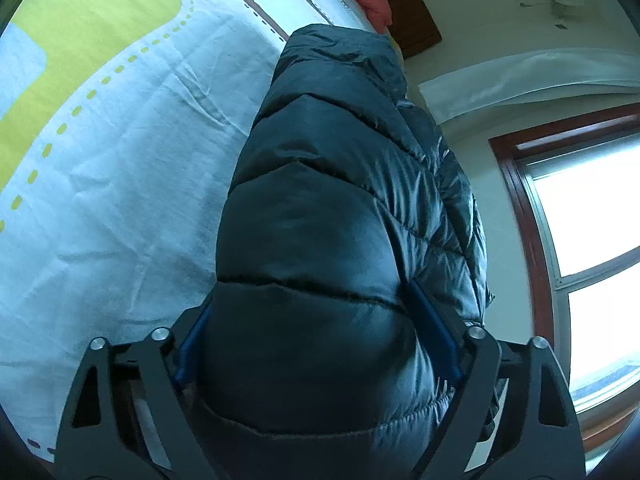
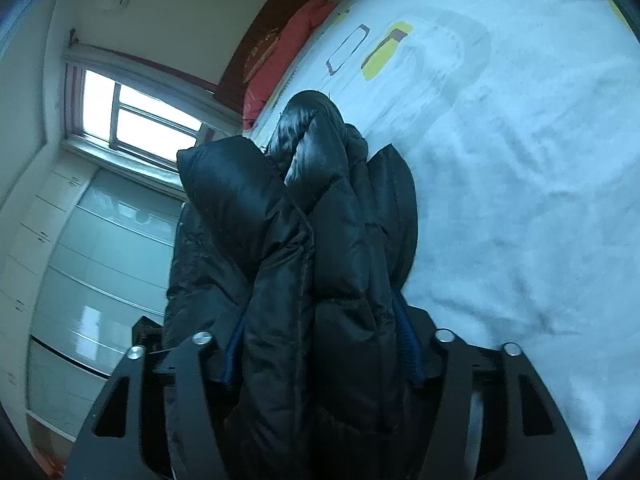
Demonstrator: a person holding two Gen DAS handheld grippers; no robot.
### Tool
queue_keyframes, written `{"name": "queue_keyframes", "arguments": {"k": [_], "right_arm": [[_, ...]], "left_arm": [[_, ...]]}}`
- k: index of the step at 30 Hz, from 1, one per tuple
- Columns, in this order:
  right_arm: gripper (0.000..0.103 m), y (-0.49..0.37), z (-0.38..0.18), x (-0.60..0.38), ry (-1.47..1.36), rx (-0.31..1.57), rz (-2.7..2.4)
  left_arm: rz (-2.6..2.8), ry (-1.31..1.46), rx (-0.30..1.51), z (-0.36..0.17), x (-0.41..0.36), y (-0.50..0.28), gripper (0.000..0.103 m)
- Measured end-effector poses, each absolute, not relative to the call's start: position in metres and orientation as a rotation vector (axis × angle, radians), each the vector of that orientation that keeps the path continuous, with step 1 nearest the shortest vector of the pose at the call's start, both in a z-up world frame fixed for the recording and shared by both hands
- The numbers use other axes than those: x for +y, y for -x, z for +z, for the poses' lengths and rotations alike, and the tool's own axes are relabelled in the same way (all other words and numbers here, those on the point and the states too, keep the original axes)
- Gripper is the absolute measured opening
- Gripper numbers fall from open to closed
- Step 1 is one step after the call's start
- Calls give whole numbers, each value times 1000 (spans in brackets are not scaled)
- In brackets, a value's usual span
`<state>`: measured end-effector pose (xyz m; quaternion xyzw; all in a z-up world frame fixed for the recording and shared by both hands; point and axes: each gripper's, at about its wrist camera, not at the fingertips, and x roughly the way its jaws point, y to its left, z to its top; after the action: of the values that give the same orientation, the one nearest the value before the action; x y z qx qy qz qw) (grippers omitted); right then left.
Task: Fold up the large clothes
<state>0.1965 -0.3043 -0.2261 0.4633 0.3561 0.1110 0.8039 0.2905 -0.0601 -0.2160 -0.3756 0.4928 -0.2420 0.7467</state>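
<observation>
Left gripper (image 1: pixel 316 332) clamped on a thick quilted section of the black puffer jacket (image 1: pixel 344 208), blue pads (image 1: pixel 434 334) pressing into both sides. Right gripper (image 2: pixel 320 344) gripping bunched folds of the same jacket, pads (image 2: pixel 408 344) squeezing the fabric. Jacket is lifted over the patterned bedsheet (image 1: pixel 120 160), beside the window (image 2: pixel 132 116); red pillow (image 2: pixel 284 60) at the far end.

Both grippers (image 1: pixel 316 344) (image 2: pixel 320 344) have black cut-out frames, silver pins, blue-lined jaws.
</observation>
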Motion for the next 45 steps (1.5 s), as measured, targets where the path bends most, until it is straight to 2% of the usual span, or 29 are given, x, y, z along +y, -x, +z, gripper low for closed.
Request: {"name": "queue_keyframes", "arguments": {"k": [5, 10, 17, 28, 34, 39, 45], "right_arm": [[46, -194, -227, -303, -1022, 727, 257], [42, -185, -227, -298, -1044, 687, 263], [39, -185, -217, -267, -1053, 648, 315], [38, -308, -191, -197, -1077, 607, 472], [38, -370, -208, -176, -1089, 664, 477], [38, -380, -240, -179, -1141, 717, 445], [39, -379, -243, -177, -1132, 726, 439]], "left_arm": [[-532, 804, 1059, -208, -63, -288, 75], [-570, 791, 1036, -200, -55, -281, 68], [-589, 786, 984, -176, -17, -268, 66], [-514, 735, 829, -121, 66, -330, 65], [-460, 758, 869, -149, 94, -376, 66], [-402, 801, 953, -194, 102, -397, 68], [-408, 810, 954, -204, 107, -401, 72]]}}
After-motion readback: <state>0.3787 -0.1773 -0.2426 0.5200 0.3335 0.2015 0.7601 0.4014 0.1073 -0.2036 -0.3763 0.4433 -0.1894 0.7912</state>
